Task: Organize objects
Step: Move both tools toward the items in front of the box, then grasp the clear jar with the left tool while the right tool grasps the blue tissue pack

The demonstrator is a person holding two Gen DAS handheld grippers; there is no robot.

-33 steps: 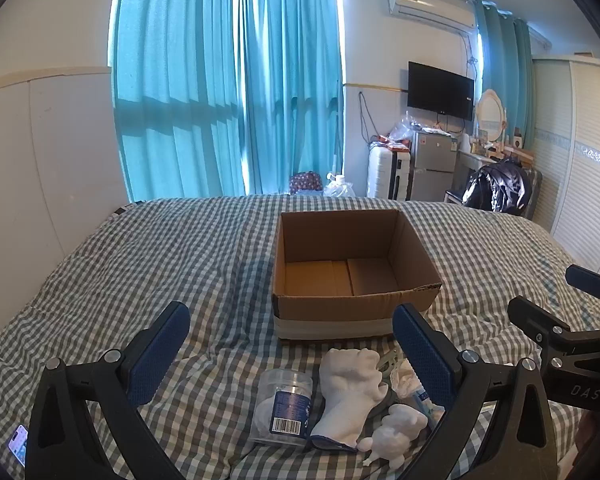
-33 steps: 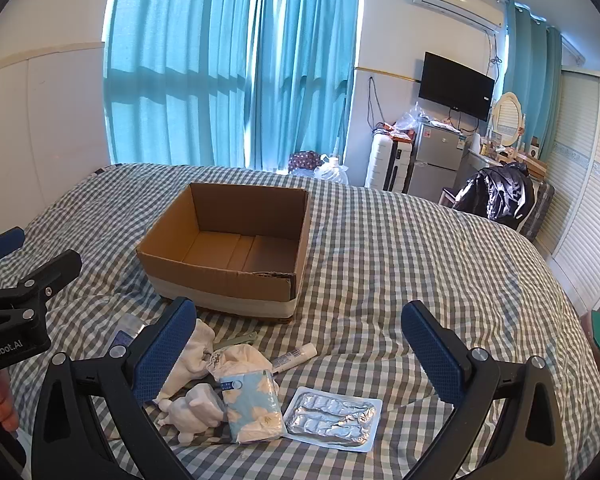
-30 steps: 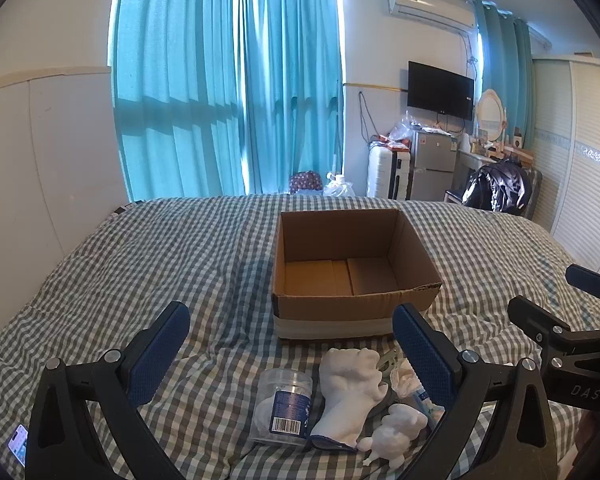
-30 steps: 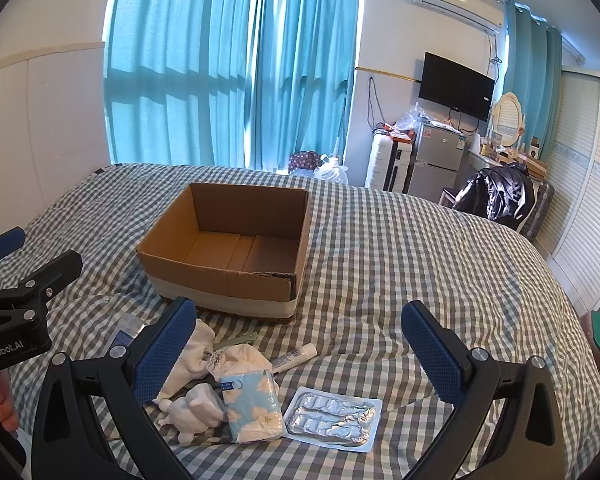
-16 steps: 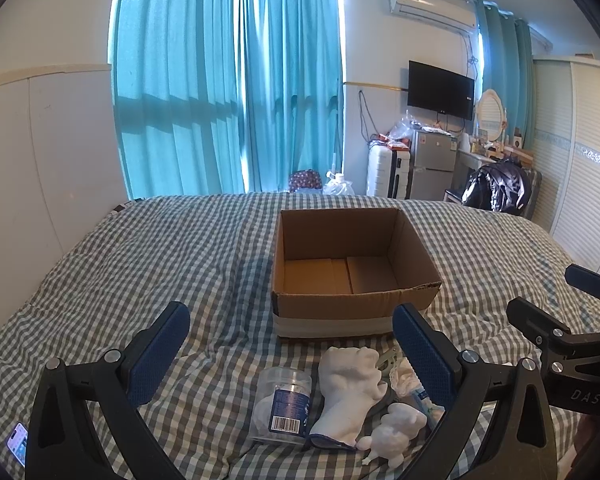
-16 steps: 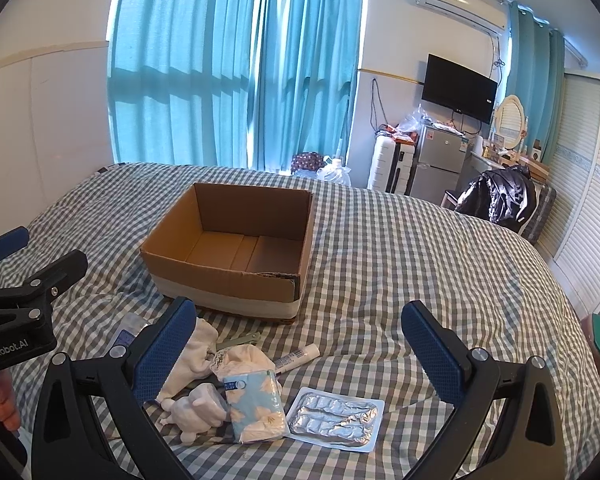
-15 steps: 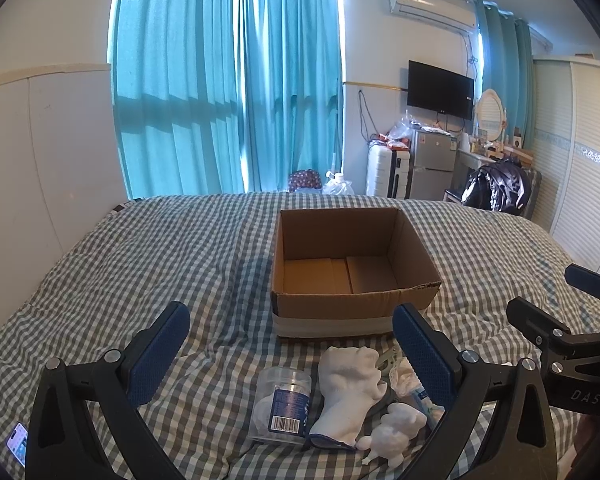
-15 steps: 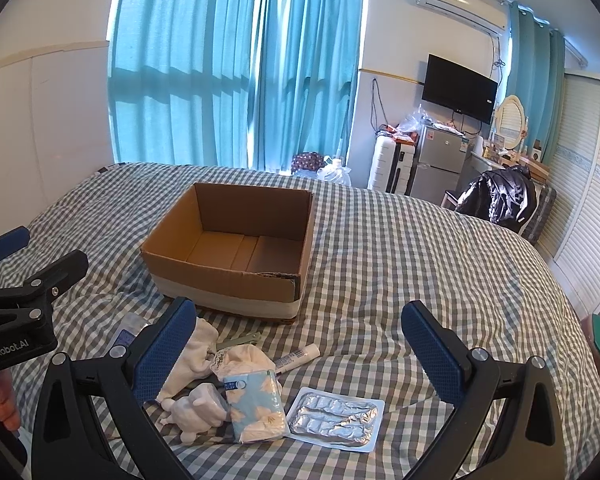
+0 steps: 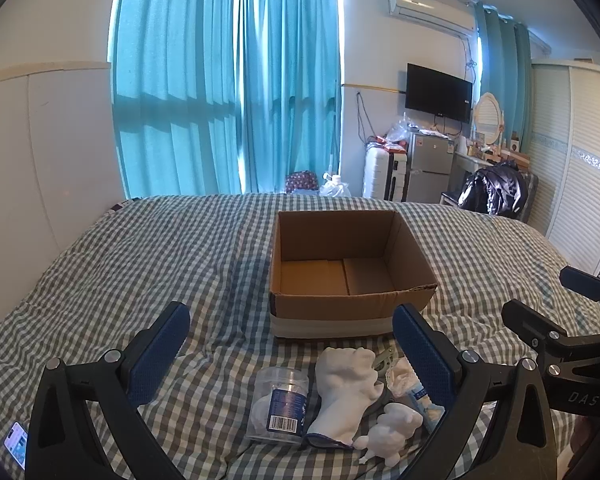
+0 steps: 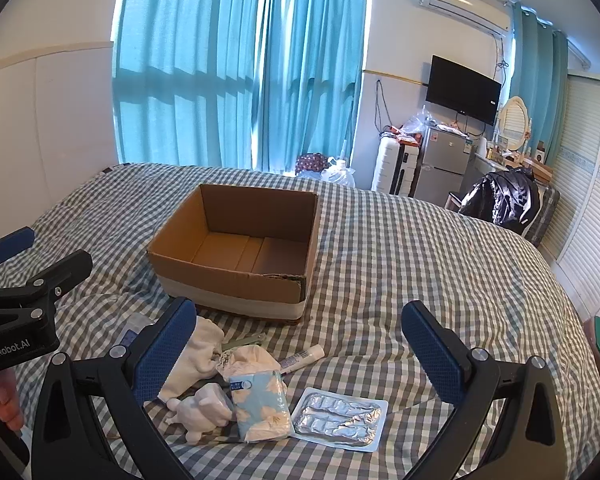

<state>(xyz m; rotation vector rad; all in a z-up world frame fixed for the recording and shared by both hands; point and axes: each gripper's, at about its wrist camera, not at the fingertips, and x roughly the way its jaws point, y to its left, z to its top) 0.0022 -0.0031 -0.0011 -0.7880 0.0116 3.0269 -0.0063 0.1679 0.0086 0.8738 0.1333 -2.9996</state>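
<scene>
**Both grippers poised over the pile, nothing picked up**

I hold the left gripper (image 9: 288, 344) and the right gripper (image 10: 298, 344) above the checked bedspread (image 10: 400, 248), each with its jaws spread wide and gripping nothing. The cardboard box (image 10: 236, 280) sits at twelve o'clock from the left wrist and about eleven o'clock from the right; its floor looks bare, so I judge the sorting has barely begun.

The clutter lies just short of the box. From the left wrist, the clear jar (image 9: 280, 404) is at six o'clock, with the white glove (image 9: 346, 388) touching its right side and a small white figurine (image 9: 392, 424) at five. From the right wrist, the tissue pack (image 10: 262, 404) is at seven and the foil blister pack (image 10: 340, 416) at six, with a thin tube (image 10: 302, 356) beyond them.

My advice: take the jar with the left, descending straight, since the glove crowds it. The blister pack lies flat; I would pinch an edge.
</scene>
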